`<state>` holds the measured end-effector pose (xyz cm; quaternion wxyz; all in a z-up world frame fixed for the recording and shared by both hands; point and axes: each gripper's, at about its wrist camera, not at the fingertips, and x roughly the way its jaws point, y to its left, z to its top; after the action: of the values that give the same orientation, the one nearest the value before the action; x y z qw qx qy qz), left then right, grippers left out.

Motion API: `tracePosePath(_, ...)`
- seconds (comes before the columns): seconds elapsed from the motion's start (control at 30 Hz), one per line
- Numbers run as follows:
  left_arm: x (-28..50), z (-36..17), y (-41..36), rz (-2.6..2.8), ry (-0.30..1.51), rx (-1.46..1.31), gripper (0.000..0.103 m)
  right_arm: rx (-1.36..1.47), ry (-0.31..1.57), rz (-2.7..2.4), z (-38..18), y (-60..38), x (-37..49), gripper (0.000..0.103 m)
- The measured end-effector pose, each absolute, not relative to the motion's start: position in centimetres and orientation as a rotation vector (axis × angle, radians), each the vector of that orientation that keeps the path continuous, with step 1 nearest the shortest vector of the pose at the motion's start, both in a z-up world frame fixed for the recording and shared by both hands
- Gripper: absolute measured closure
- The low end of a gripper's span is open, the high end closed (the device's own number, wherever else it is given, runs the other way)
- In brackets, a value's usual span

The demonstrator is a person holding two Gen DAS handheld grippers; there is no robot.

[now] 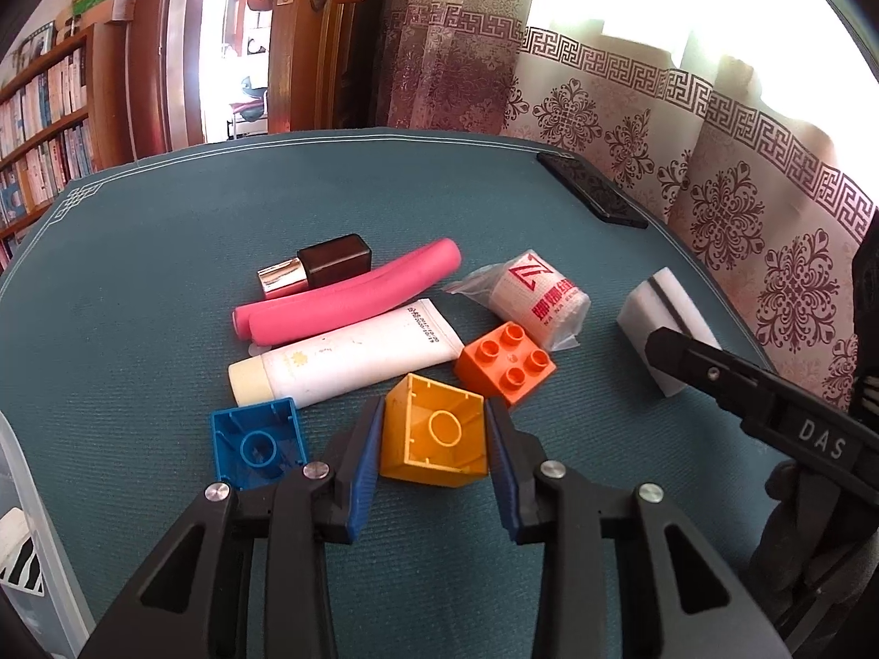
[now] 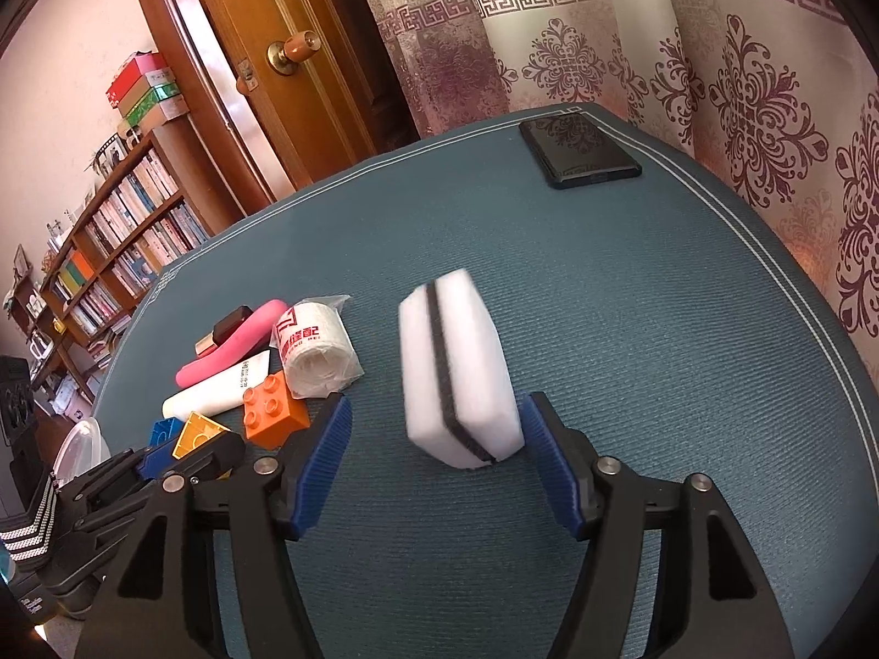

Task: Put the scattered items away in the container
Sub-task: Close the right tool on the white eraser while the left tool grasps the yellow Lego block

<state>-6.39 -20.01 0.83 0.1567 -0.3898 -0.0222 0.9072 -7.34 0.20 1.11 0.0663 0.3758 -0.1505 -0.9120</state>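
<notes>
While the left gripper (image 1: 434,445) brackets the yellow block (image 1: 437,434) on the mat (image 1: 137,296), both pads look to touch its sides, so it reads as clamped (lift not begun). Bin (image 1: 22,521) rim shows at lower left, so next move: raise and carry there.

Right wrist view: right gripper (image 2: 434,461) is spread around the sponge (image 2: 459,373), one pad touching, the other clear. Next: squeeze, then lift.
</notes>
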Motion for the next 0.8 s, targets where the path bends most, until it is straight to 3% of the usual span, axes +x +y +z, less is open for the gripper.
tracePosePath(0.23,-6.2,0.9,-20.3,2.607,-0.082,-1.114,0.063,1.127,-0.493,-2.781,1.1,0.9,-7.3,0.035)
tracePosePath(0.3,-6.2,0.8,-20.4,2.611,-0.091,-1.115,0.063,1.126,-0.522,-2.799,1.1,1.5,-7.2,0.043)
tracePosePath(0.37,-6.2,0.9,-20.4,2.614,-0.095,-1.113,0.063,1.136,-0.538,-2.806,1.1,2.0,-7.3,0.059)
tracePosePath(0.47,-6.1,0.9,-20.4,2.617,-0.090,-1.110,0.063,1.114,-0.565,-2.797,1.4,2.3,-7.0,0.070)
tracePosePath(0.8,-5.7,1.3,-20.5,2.625,-0.103,-1.092,0.063,1.021,-0.584,-2.782,2.5,2.2,-6.0,0.070)
